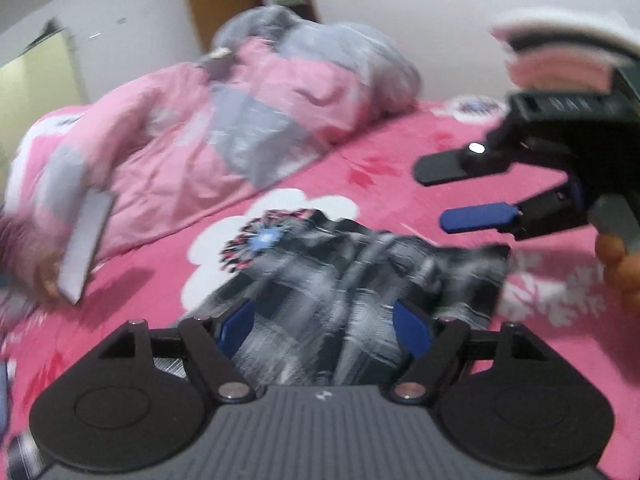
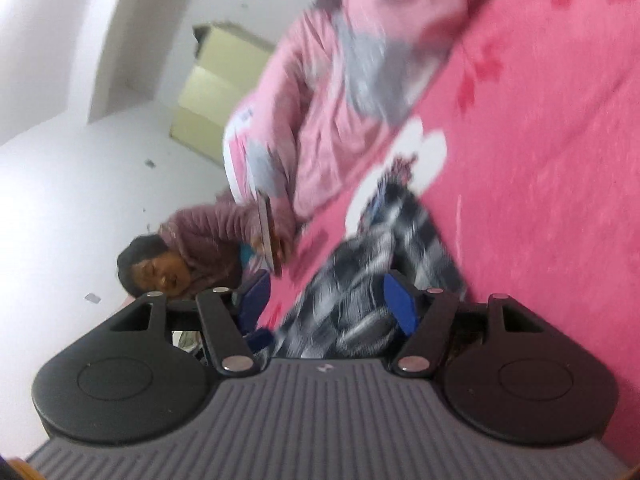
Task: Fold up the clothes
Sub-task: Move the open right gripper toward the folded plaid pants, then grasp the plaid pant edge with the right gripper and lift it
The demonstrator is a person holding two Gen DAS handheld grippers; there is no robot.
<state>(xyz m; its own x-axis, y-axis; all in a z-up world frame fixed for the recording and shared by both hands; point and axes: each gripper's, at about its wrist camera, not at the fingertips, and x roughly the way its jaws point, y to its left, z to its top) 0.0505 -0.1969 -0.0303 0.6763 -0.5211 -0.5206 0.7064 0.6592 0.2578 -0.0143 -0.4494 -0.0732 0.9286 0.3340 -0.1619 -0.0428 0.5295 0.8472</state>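
A black, grey and white plaid garment lies crumpled on the pink flowered bedspread. My left gripper is open just above its near edge, blue pads on either side of the cloth. My right gripper shows in the left wrist view at the right, open and empty, in the air above the bed beyond the garment's right corner. In the tilted right wrist view the same garment lies in front of my open right gripper, on the bedspread.
A pink and grey quilt is heaped at the back left of the bed, also in the right wrist view. A person in a mauve jacket at the bed's edge holds a flat white board. White walls and a wooden door stand behind.
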